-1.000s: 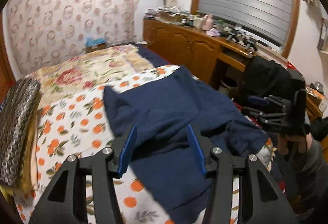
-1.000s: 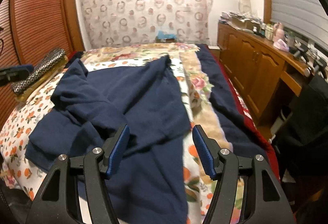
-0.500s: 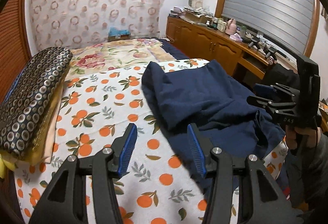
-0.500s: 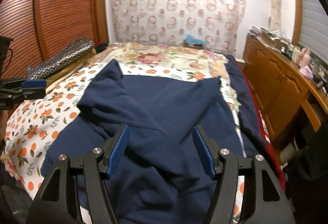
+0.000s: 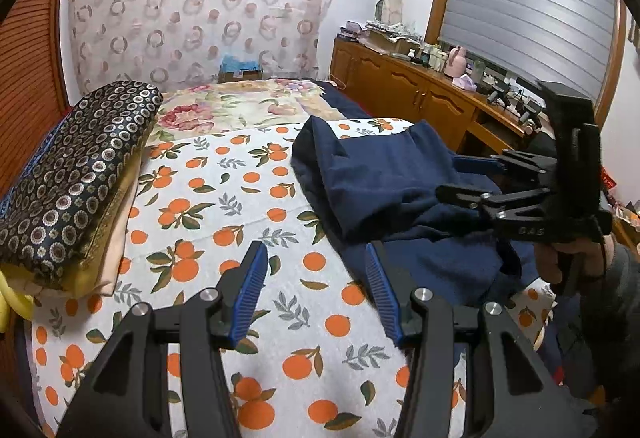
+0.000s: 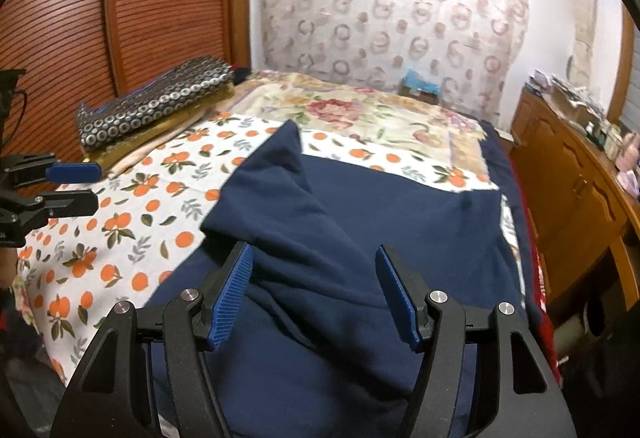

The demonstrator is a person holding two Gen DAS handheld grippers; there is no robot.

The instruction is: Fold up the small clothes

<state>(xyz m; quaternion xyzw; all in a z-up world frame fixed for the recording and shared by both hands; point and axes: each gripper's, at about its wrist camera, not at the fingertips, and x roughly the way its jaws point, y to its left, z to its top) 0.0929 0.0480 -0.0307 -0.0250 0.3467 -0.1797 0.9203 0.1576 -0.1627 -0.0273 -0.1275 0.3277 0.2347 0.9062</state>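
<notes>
Both grippers gape above navy garment (image 6: 360, 222), its near edge cut off.

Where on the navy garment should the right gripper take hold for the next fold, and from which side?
Probably the raised, folded-over flap of the navy garment just ahead of the right gripper, coming from the near edge with the open jaws straddling the ridge. That flap stands proud of the orange-print sheet, so there is an edge to pinch; the flat panel beyond gives none. The left gripper is open over bare sheet.
</notes>
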